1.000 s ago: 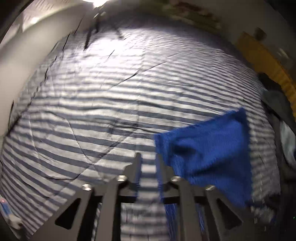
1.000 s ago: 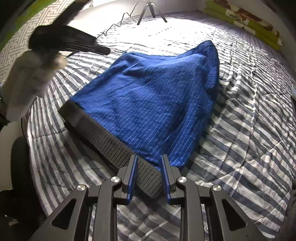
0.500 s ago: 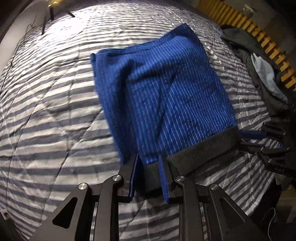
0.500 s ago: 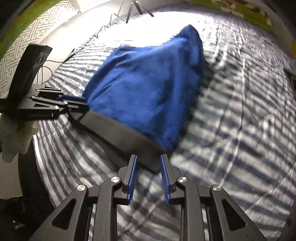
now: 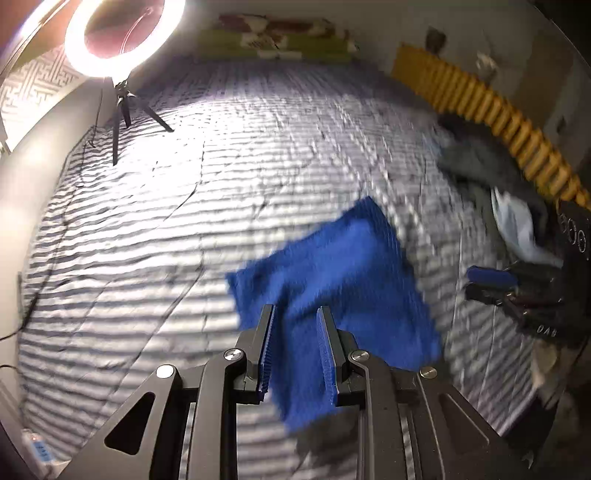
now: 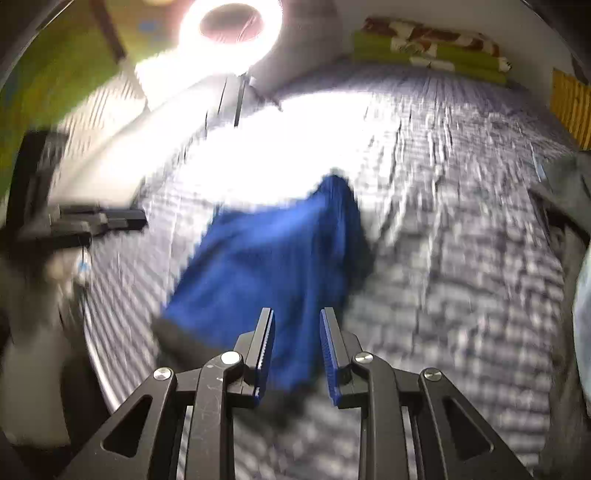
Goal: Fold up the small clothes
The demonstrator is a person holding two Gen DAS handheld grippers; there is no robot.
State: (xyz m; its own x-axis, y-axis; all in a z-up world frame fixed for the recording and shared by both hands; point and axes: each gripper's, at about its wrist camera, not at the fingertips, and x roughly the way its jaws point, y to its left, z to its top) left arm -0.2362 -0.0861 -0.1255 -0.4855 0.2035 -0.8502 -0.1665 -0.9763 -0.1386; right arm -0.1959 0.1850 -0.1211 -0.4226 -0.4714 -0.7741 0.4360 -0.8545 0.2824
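Progress, judged: early in the fold. The blue garment (image 5: 332, 280) is not yet folded into a tidy packet; it looks lifted at its near edge and trailing onto the striped bedcover (image 5: 147, 240) ahead of both tools. Fold and flattening are left to do.

Left gripper (image 5: 295, 350): blue cloth runs between the jaws and hangs below them. Jaws narrowly parted; judged clamped on the garment, though blur hides the pad contact.

Right gripper (image 6: 297, 350): cloth likewise lies between the jaws, with the dark waistband (image 6: 177, 332) just to the left of the fingers. Judged grasping the garment; pad contact not sharp.

Garment: deep blue, soft, limp, rumpled, one far corner peaked up. Stripe detail lost to motion blur.

A pile of other clothes (image 5: 498, 192) lies far right of the left gripper. Ring lamp (image 5: 122, 33) stands beyond, at the bed's far side.
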